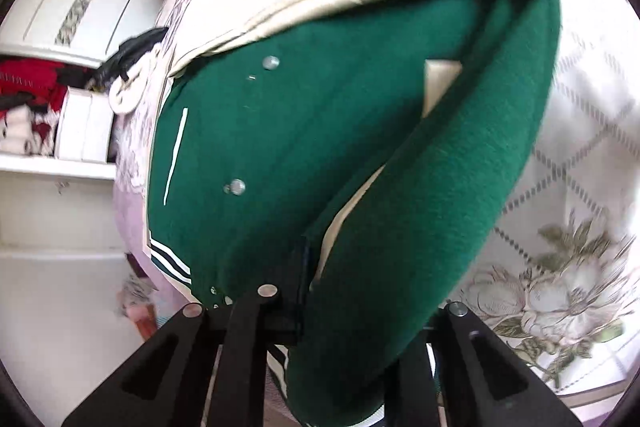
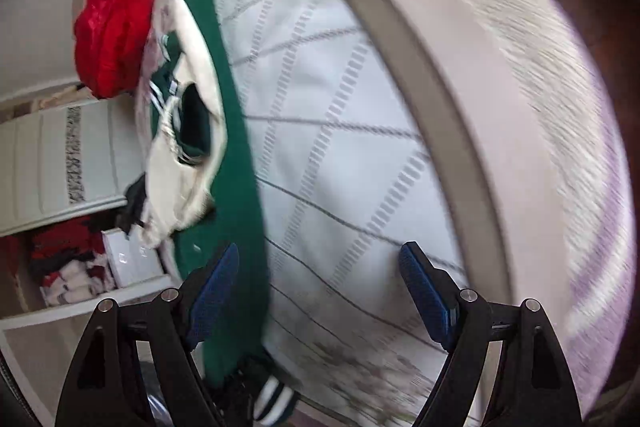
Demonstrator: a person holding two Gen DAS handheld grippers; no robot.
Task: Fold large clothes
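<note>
Our left gripper (image 1: 316, 331) is pinched on the hem of the green felt varsity jacket (image 1: 320, 155), which spreads ahead across the quilted bedspread (image 1: 580, 147). Our right gripper (image 2: 320, 291) gapes empty; the jacket's straight edge runs by its left finger (image 2: 214, 287), open quilt beyond.

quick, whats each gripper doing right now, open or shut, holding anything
left gripper: shut on the green jacket, its hem edge pinched between the fingers.
right gripper: open, holding nothing, over the quilted bedspread.
</note>
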